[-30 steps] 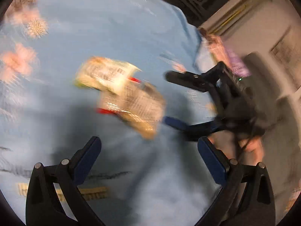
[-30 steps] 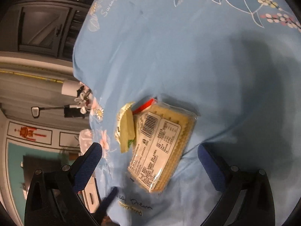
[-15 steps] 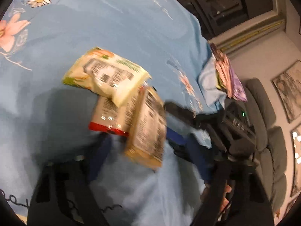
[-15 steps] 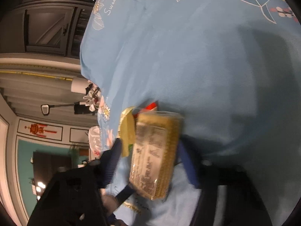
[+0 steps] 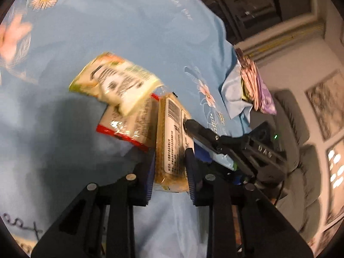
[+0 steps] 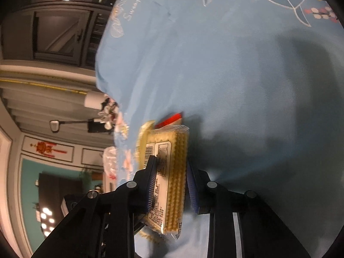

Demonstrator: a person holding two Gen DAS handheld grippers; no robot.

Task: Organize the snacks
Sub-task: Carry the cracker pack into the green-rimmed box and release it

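Cracker packet point(image 5: 171, 142): stands on its long edge at lower centre of both wrist views, tipped up off the blue floral cloth point(image 5: 129, 32) and leaning against the red-edged packet point(image 5: 129, 126).
Left gripper point(image 5: 169, 178): jaws narrow, pinching the packet's near end across its thickness.
Right gripper point(image 6: 169, 185): jaws narrow, clamped on the same packet point(image 6: 169, 172); in the left view its black finger lies over the label.
Step in hand: judged to be lifting the packet clear of the pile with both grippers.
How to do it well: squeeze lightly, since crackers likely snap; move both grippers together without twisting the wrapper; avoid dragging the neighbours.
Look: clear film over pale yellow ridged crackers, white label with barcode and small print.
Neighbours: green-and-white pouch point(image 5: 116, 83) overlaps the red-edged packet, upper left of the crackers.
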